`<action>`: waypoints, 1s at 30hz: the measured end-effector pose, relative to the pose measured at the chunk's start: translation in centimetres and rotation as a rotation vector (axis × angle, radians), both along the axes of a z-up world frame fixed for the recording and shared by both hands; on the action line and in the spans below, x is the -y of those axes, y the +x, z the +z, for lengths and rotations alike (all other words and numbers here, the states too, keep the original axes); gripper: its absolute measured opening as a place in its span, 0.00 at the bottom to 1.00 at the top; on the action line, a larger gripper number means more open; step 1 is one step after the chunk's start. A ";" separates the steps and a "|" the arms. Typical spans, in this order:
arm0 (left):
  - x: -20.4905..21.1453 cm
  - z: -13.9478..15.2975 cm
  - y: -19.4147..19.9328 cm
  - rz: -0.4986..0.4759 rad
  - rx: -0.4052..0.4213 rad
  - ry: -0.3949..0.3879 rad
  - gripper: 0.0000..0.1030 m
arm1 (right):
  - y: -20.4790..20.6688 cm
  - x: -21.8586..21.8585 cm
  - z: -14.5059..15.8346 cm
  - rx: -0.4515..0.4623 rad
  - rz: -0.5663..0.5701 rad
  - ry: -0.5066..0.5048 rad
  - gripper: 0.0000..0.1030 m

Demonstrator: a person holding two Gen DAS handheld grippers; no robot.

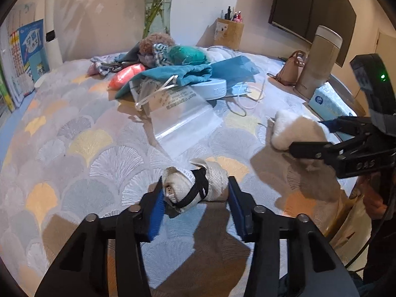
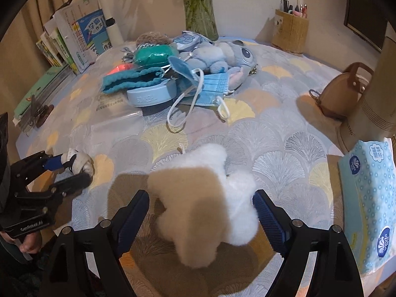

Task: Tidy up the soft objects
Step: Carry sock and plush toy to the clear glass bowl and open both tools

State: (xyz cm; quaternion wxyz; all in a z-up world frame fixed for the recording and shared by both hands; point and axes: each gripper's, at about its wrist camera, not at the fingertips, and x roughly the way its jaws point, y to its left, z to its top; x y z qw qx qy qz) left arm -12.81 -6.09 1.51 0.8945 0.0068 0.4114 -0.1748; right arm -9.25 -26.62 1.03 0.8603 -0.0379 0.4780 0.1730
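A white rolled sock with a black band (image 1: 195,185) lies on the patterned cloth, and my left gripper (image 1: 195,203) is shut on it, a blue pad against each side. In the right wrist view that same roll (image 2: 79,163) sits in the left gripper (image 2: 74,170) at the far left. A fluffy white plush piece (image 2: 205,193) rests on the table between the fingers of my right gripper (image 2: 201,198), which stands wide open; the pads are close beside it without squeezing. The left wrist view shows the plush (image 1: 289,128) and right gripper (image 1: 309,135) at the right.
At the back lies a heap: teal cloth (image 2: 128,80), blue face mask (image 2: 212,86), blue plush toy (image 2: 222,54), round blue lid (image 2: 151,95), clear zip bag (image 1: 180,121). A tissue pack (image 2: 368,198), brown pouch (image 2: 344,91) and tall flask (image 1: 319,59) stand right; books (image 2: 81,39) left.
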 end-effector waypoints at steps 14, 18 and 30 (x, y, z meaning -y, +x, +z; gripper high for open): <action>1.7 1.5 -0.3 -0.041 0.049 -0.007 0.39 | -1.8 0.8 1.9 0.084 -0.044 0.051 0.51; 3.0 3.5 -0.3 -0.078 0.090 -0.018 0.39 | -2.6 2.3 3.5 0.105 -0.078 0.113 0.51; 16.3 12.8 0.2 -0.383 0.300 0.002 0.39 | -7.3 15.0 12.3 0.343 -0.387 0.210 0.51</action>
